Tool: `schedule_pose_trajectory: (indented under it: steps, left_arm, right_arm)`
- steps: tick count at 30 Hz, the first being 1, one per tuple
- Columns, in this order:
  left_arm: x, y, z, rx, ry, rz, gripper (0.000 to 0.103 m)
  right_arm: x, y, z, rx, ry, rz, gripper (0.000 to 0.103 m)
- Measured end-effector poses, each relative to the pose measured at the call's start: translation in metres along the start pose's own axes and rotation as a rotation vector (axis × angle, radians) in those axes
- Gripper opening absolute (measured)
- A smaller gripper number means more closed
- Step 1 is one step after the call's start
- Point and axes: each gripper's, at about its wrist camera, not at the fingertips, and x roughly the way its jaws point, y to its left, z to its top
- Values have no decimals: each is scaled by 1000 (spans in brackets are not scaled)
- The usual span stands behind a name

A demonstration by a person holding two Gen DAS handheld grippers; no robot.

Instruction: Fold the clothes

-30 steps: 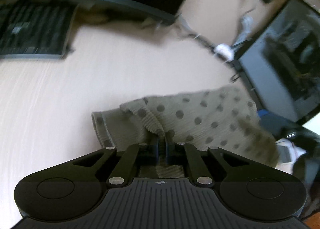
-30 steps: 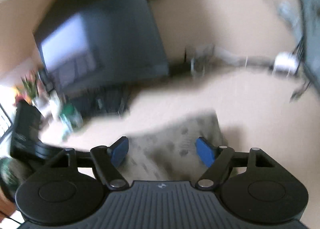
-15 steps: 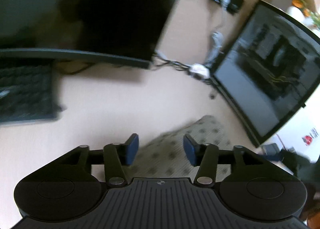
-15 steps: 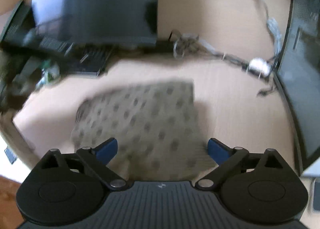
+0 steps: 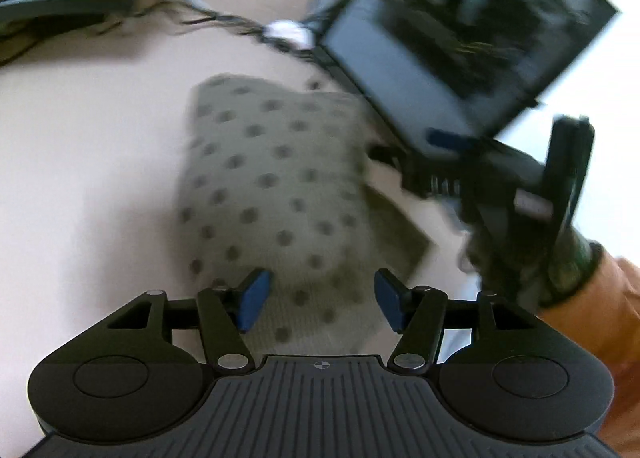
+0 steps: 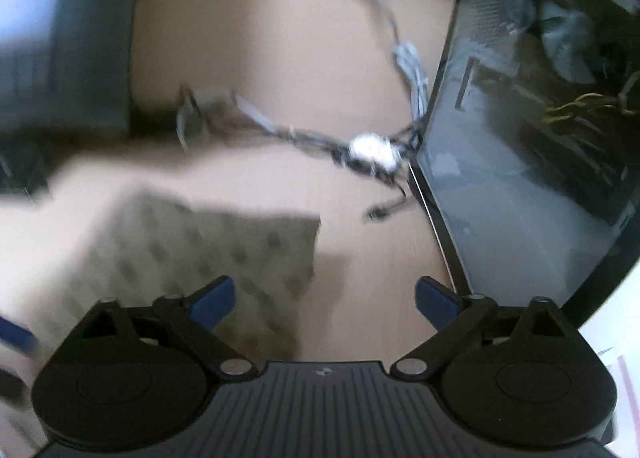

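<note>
Folded dotted cloth [image 5: 276,186] on desk [image 5: 88,130]; left gripper [image 5: 318,300] and right gripper [image 6: 324,300] above, jaws opening, empty. No legible writing.

Both views are smeared by motion blur, yet each gripper body at the bottom stays sharp. Soft, even daylight leaves the pale bench [image 5: 100,146] bright. The dotted cloth [image 6: 208,254] casts a dim shadow to its right. A dark screen [image 6: 532,162] carries hazy reflections (fisheye bending curves its edges).
</note>
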Motion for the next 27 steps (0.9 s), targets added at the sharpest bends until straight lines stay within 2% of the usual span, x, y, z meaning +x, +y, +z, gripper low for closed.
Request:
schedule_pose_trajectory:
  steps: [3, 6, 8, 10, 12, 13, 14, 16, 21, 24, 27]
  left_arm:
    - [-25, 0, 21, 10, -110, -46, 68]
    - [-31, 5, 55, 14, -199, -55, 69]
    - [-13, 9, 80, 2, -206, -80, 69]
    - [23, 14, 101, -42, -159, -93, 70]
    - [58, 19, 109, -75, -74, -14, 68]
    - [76, 24, 110, -86, -25, 39, 60]
    - [89, 29, 111, -93, 3, 69, 56]
    - [106, 34, 111, -93, 29, 102, 56]
    - [113, 30, 116, -51, 49, 119, 57]
    - [113, 33, 116, -51, 47, 113, 57]
    - [111, 37, 115, -53, 45, 104, 57]
  right_arm:
    - [-20, 4, -3, 24, -18, 101, 103]
    - [-27, 19, -18, 20, 3, 194, 103]
    - [-20, 31, -27, 38, 42, 274, 103]
    - [-7, 39, -37, 70, 92, 339, 103]
    - [11, 45, -48, 115, 153, 386, 103]
    - [21, 45, -54, 148, 188, 378, 103]
    - [23, 44, -58, 171, 182, 372, 103]
    - [24, 41, -62, 214, 182, 375, 103]
    - [20, 32, -65, 313, 197, 407, 103]
    - [13, 30, -60, 298, 222, 419, 103]
    - [-15, 26, -54, 235, 122, 297, 103]
